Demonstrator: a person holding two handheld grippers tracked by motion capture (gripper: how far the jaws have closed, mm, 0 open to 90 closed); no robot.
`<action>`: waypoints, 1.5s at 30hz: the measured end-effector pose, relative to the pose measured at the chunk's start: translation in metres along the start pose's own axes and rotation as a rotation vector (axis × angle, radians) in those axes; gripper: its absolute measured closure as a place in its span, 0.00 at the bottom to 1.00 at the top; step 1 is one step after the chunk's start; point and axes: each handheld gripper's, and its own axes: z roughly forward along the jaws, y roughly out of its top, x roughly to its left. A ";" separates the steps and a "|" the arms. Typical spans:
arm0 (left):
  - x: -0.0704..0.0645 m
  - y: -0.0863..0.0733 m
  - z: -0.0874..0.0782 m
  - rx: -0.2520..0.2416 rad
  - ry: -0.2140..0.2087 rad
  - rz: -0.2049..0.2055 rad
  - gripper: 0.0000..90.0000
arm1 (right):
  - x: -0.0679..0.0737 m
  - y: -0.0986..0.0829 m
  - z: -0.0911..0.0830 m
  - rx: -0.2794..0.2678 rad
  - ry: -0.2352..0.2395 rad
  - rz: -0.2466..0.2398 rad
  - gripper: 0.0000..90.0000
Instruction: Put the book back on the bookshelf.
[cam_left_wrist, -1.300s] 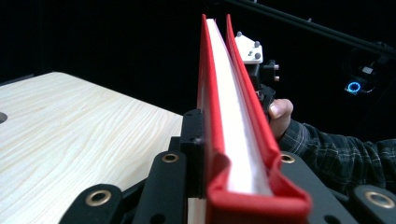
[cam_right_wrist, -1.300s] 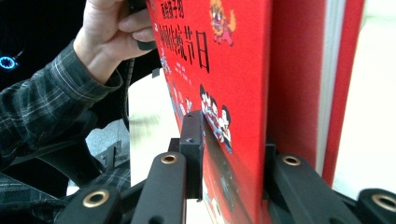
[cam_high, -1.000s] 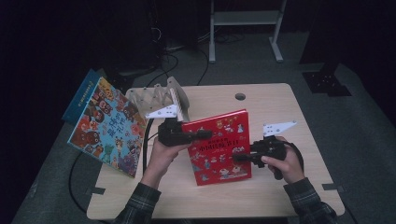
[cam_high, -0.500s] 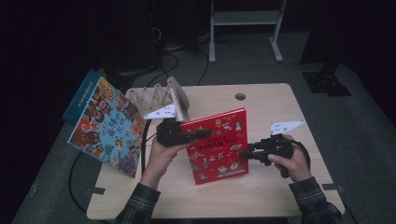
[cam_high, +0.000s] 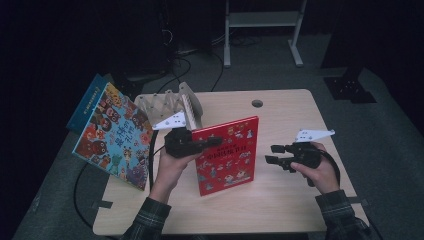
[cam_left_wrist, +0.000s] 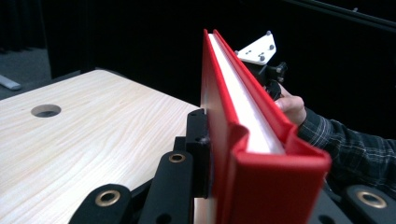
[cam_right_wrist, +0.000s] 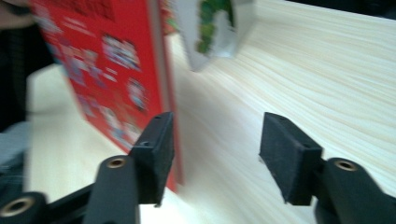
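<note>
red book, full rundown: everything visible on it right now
The red book is a hardcover with a glossy red cover carrying small colourful pictures and white lettering; the left gripper view shows its white page block between the red boards. It is closed and stands tilted on its lower edge on the wooden table. The left gripper is clamped on its upper left edge. The right gripper hangs open just right of the book, apart from it.
</note>
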 end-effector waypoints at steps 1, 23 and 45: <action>0.000 0.000 0.000 0.002 0.005 -0.001 0.88 | -0.003 -0.002 0.000 0.010 -0.034 -0.012 0.44; 0.001 0.003 -0.035 -0.009 0.119 -0.017 0.88 | -0.061 -0.059 0.008 0.196 -0.408 0.118 0.26; 0.000 0.005 -0.094 -0.066 0.230 -0.050 0.88 | -0.070 -0.070 0.016 0.205 -0.482 0.107 0.11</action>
